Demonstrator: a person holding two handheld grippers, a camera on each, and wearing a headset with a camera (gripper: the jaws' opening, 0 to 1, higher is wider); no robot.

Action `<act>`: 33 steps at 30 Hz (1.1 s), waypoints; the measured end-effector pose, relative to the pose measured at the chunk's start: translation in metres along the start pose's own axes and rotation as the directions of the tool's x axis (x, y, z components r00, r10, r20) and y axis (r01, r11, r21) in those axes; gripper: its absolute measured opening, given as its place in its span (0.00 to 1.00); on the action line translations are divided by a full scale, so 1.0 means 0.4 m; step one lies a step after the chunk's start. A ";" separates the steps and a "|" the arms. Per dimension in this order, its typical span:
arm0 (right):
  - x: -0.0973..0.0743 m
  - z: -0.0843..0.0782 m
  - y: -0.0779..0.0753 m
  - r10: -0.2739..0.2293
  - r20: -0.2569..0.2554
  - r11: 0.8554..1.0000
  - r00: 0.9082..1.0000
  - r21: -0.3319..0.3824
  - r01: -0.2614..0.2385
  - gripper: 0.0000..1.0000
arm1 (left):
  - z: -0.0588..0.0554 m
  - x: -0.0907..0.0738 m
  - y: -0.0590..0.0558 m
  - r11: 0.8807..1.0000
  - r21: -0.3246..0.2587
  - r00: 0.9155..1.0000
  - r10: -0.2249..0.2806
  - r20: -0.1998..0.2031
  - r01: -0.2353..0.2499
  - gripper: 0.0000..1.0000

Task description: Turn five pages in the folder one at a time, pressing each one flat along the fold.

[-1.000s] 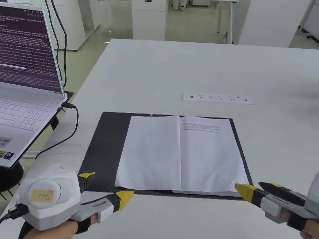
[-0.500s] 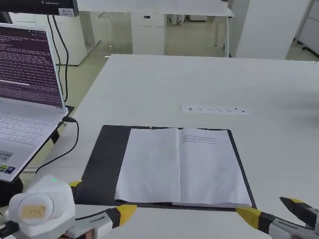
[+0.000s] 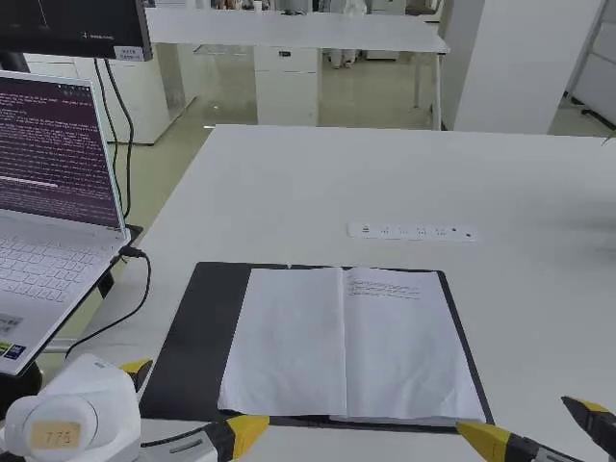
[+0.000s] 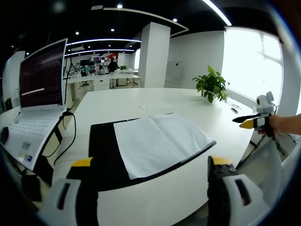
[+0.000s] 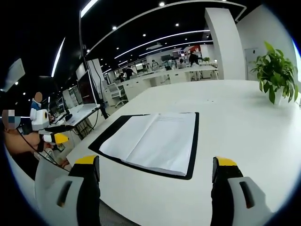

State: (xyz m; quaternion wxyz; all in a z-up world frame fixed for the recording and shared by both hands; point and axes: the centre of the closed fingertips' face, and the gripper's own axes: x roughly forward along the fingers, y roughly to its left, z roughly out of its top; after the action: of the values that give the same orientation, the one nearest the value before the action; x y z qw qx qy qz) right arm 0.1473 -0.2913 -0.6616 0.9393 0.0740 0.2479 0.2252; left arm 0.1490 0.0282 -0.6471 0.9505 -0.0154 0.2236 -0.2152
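On the white counter point(image 3: 337, 173) in front of me the folder point(image 3: 192, 337) lies open and flat, its black cover showing as a broad strip on the left and a thin border elsewhere. Its white pages point(image 3: 289, 346) spread to both sides of the fold; the right one carries a few lines of print near its top, and the left one looks blank.

I hold my left tongs point(image 3: 191, 399) just off the folder's near left corner, the jaws spread wide and gripping nothing. My right tongs point(image 3: 534, 425) sit just off the near right corner, also wide open and empty. Neither pair touches the folder or a page.

To my left an open laptop point(image 3: 38, 192) stands at the counter's edge with lines of text on its screen, and a dark cable point(image 3: 135, 289) loops down from its side. Beyond the folder, well apart from it, a white power strip point(image 3: 412, 232) lies flat on the counter. A potted plant point(image 4: 211, 84) stands at the far right in the left gripper view.
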 end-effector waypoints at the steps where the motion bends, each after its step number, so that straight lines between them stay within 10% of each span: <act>1: 0.000 0.001 0.001 0.001 0.001 1.000 1.000 0.001 -0.001 1.00 | 0.000 0.000 0.000 1.000 0.004 1.000 0.001 0.000 -0.001 0.99; 17: 0.005 0.004 0.005 0.013 0.010 1.000 1.000 0.007 -0.013 0.98 | -0.009 0.023 -0.010 1.000 0.012 1.000 -0.017 -0.013 0.018 0.96; 33: 0.016 -0.018 0.016 0.005 0.001 1.000 1.000 0.030 -0.005 0.95 | -0.038 0.242 -0.154 0.976 0.085 0.976 -0.189 -0.106 0.198 0.86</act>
State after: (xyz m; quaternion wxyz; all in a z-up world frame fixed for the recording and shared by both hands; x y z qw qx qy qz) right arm 0.1462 -0.2827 -0.6690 0.9377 0.0886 0.2508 0.2237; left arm 0.1959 -0.0669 -0.6935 0.9126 0.0187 0.2566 -0.3178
